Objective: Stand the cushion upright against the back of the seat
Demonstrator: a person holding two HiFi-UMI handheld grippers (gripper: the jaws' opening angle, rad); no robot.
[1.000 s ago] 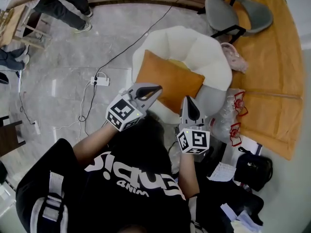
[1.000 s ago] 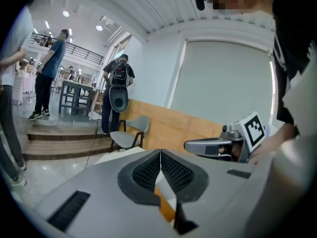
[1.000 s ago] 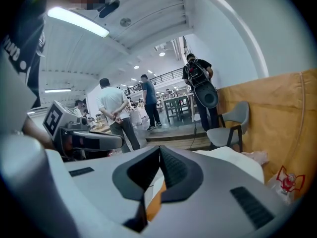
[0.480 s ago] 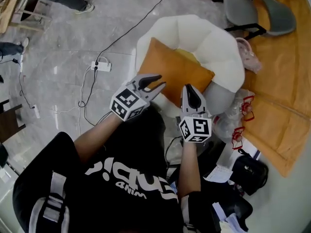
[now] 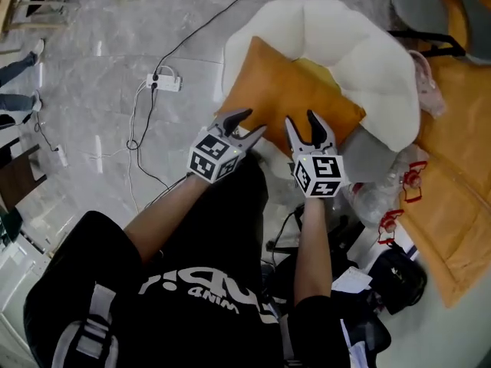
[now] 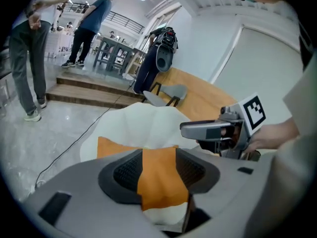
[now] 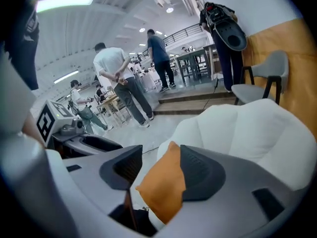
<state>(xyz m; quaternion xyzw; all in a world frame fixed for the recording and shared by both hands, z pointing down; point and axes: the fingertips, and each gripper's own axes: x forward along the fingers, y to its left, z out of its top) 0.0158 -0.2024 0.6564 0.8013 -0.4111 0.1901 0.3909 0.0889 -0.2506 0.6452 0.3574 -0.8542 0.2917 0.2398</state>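
Opening, both: left gripper (image 5: 253, 121) and right gripper (image 5: 301, 118), pads clear of the orange cushion (image 5: 299, 94) seen through each gap. Rests slanted in the white armchair (image 5: 349, 44), far edge at its back. Stands on grey marble floor (image 5: 100, 44); power strip (image 5: 165, 82) and cable (image 5: 207, 41) alongside, bystanders (image 7: 119, 78) beyond.

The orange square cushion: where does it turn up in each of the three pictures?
Head view: the orange square cushion is upper centre, on the white puffy armchair.
Left gripper view: the cushion is low centre, in front of the armchair.
Right gripper view: the cushion is low centre, left of the armchair's back.
Shared landmark: the armchair, which shows in all three.
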